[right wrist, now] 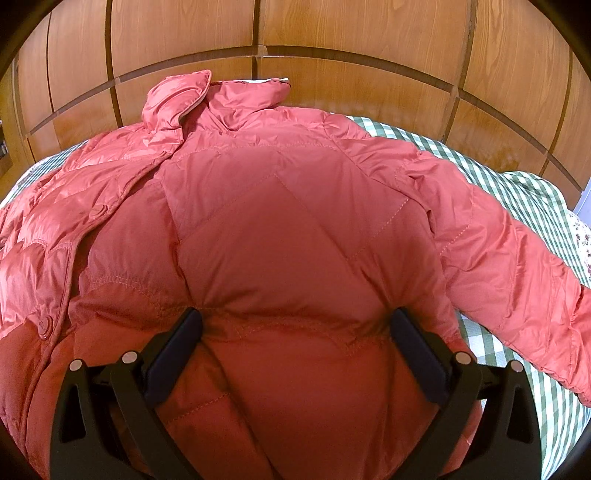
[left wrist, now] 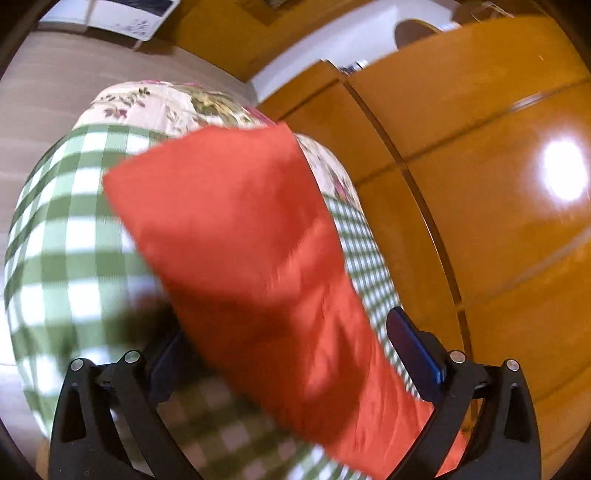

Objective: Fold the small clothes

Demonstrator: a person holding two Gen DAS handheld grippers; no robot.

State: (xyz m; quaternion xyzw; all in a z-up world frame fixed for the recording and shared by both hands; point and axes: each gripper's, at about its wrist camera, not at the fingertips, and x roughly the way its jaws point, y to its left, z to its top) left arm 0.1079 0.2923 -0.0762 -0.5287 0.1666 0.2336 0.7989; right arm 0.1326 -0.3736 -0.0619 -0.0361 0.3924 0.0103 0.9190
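Observation:
A coral-red quilted puffer jacket lies spread on a green-and-white checked bedcover, collar toward the wooden headboard, one sleeve stretched to the right. My right gripper is open, its jaws wide apart and pressed onto the jacket's lower body, with fabric bulging between them. In the left wrist view a red part of the jacket hangs blurred between the wide-apart fingers of my left gripper; no pinch on it shows. The left finger is partly hidden behind the fabric.
A wooden panelled headboard or wardrobe stands behind the bed. A floral quilt lies at the bed's far end. Shiny wooden panels run along the right. A white appliance sits on the floor beyond.

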